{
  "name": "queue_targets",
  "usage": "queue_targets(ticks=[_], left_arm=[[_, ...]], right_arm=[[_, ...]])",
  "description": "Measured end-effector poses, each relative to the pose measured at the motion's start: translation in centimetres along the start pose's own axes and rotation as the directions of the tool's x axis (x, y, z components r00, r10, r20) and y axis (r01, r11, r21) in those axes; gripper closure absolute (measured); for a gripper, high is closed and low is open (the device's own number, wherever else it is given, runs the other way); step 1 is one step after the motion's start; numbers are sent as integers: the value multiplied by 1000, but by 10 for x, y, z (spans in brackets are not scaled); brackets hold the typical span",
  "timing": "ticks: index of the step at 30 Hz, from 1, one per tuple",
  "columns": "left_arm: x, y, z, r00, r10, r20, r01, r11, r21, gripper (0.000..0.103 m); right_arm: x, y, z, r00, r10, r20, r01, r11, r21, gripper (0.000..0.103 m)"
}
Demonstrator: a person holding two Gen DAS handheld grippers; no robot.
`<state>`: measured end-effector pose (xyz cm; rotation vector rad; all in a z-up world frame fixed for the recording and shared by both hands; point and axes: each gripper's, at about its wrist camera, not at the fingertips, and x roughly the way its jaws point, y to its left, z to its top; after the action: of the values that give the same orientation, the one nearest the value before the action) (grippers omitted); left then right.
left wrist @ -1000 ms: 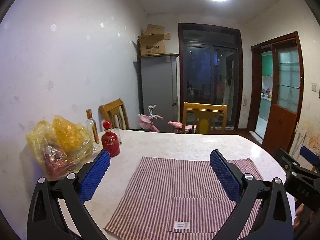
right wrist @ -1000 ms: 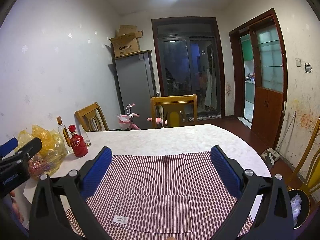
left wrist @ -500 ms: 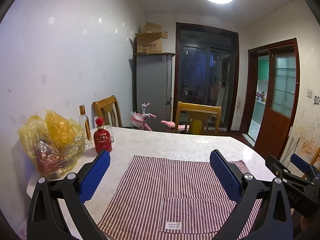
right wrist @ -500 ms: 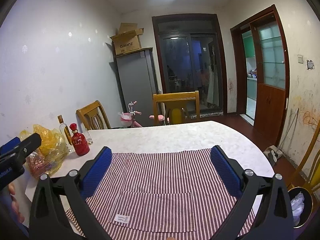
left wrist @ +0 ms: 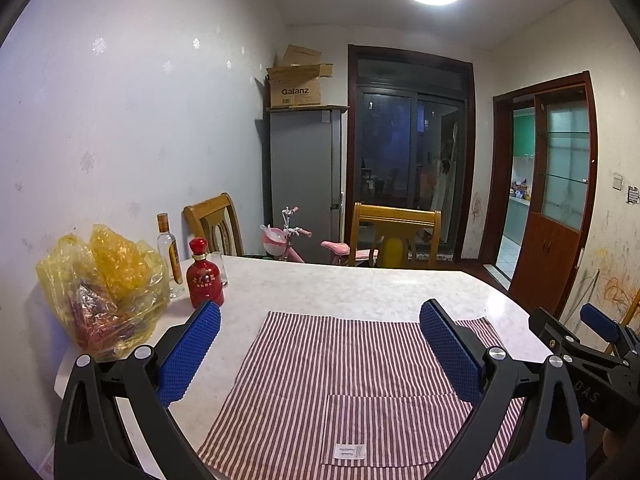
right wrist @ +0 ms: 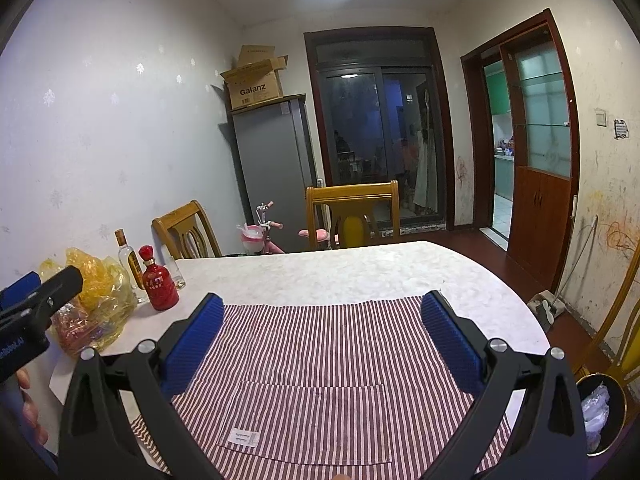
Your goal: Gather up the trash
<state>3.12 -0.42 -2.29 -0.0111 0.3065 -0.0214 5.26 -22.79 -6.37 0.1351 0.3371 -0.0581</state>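
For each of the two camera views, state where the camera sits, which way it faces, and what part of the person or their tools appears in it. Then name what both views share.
Left wrist: sits on the left gripper, facing across the table towards the glass door; its open jaws show, with the right gripper at the right edge.
Right wrist: sits on the right gripper, facing the same way; its open jaws show, with the left gripper and the person's fingers at the left edge.
Shared: the striped cloth, red bottle, yellow bag.
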Motion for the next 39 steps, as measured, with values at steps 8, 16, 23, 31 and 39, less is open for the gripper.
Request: queue_targets(ticks=[8,16,23,31,39], left_arm=[[1,-1,1,1000,-5,-1,5,1000,11,6],[-1,0,1,1000,-20,-4,20,1000,14,6],[-4,-1,1,1000,-21,14,20,999,26,6],[-5,-5,2,999,-29,16,28,999,28,6],[-5,-6,1,1000,-23,17,22,999,38,6]], right_arm=[[0,0,0,1000,-1,3,1,1000,-1,4],[-1,-1,-2,1000,-1,9,1,1000,-1,4],[-1,-1,-2,1000,-1,11,1,1000,0,4],[-2,-3,-3,1000,0,9,0,1000,1,4],[-2,-2,-1,1000,-4,7,4,1000,3,4]])
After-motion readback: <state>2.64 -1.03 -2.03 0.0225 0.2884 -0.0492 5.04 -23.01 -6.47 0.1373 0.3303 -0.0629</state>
